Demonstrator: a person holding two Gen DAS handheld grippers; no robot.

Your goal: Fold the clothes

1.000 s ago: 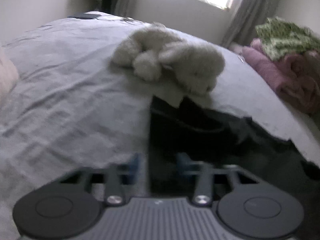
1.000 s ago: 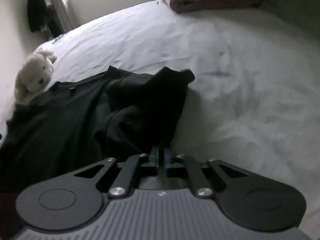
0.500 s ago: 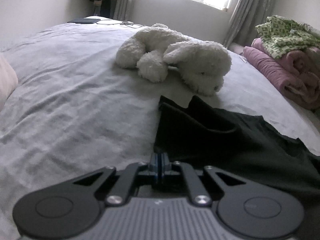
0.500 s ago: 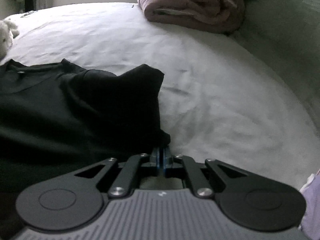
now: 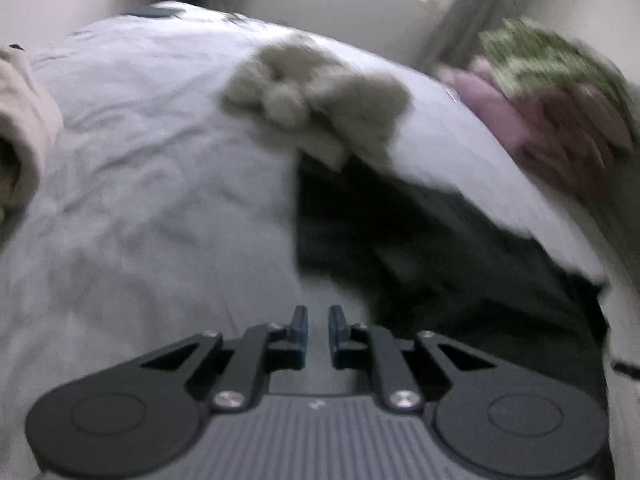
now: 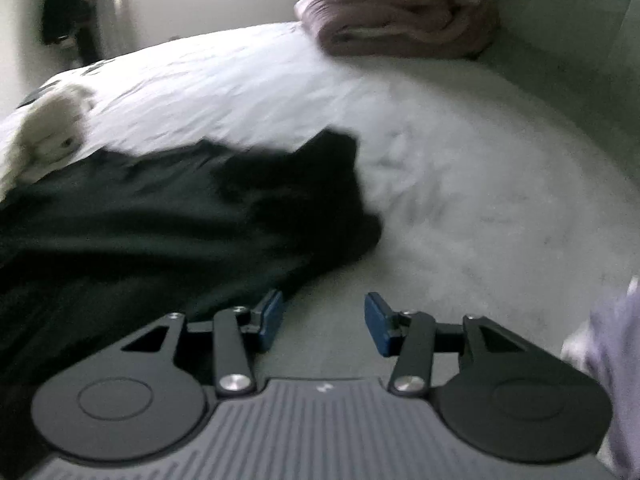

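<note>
1. The left gripper (image 5: pixel 318 324) has its jaws parted by a narrow gap, with nothing between them, over the pale bedsheet (image 5: pixel 152 216).
2. The right gripper (image 6: pixel 323 320) stands wide apart and empty; its left finger sits just beside the hem of the black garment (image 6: pixel 168 224).
3. The garment lies spread and rumpled on the bed.
4. A white plush toy (image 5: pixel 320 96), blurred, appears to touch the garment's far edge.
5. Folded pink blankets (image 6: pixel 404 16) rest well apart.
</note>
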